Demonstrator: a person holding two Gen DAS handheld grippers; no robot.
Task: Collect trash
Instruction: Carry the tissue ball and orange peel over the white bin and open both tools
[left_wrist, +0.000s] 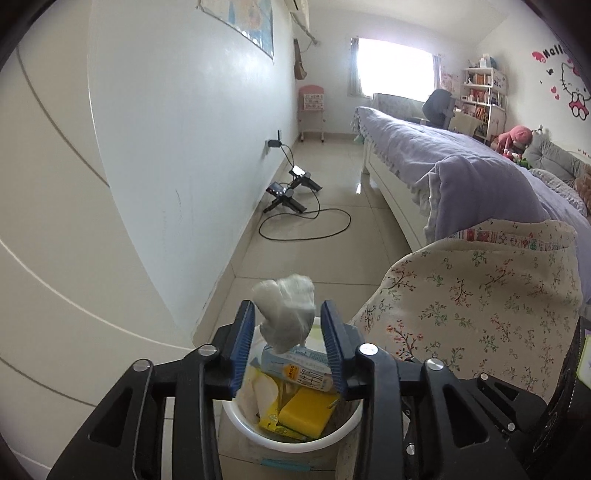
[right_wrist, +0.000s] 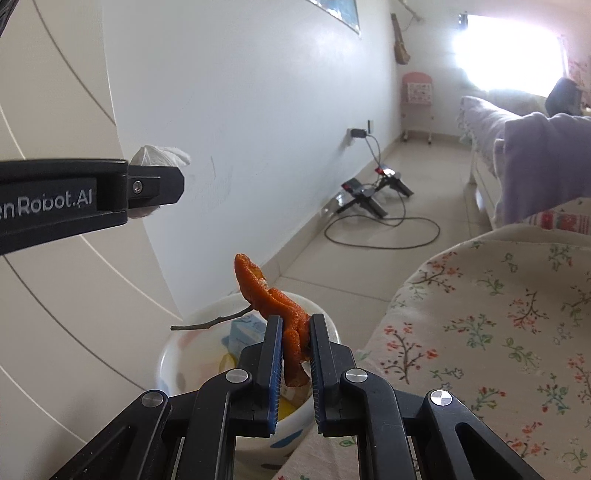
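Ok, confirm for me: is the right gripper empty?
No: the right gripper is clamped on an orange peel above the white bin.

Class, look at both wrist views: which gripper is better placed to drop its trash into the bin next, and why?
Left. The left gripper has its crumpled tissue directly above the white bin; the right gripper clamps orange peel over the rim.

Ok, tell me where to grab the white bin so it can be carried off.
Pinch the rim of the white bin on its wall side, coming straight down, one finger inside and one outside. The rim looks thin and is clear there, while the floral bedcover crowds the opposite side.
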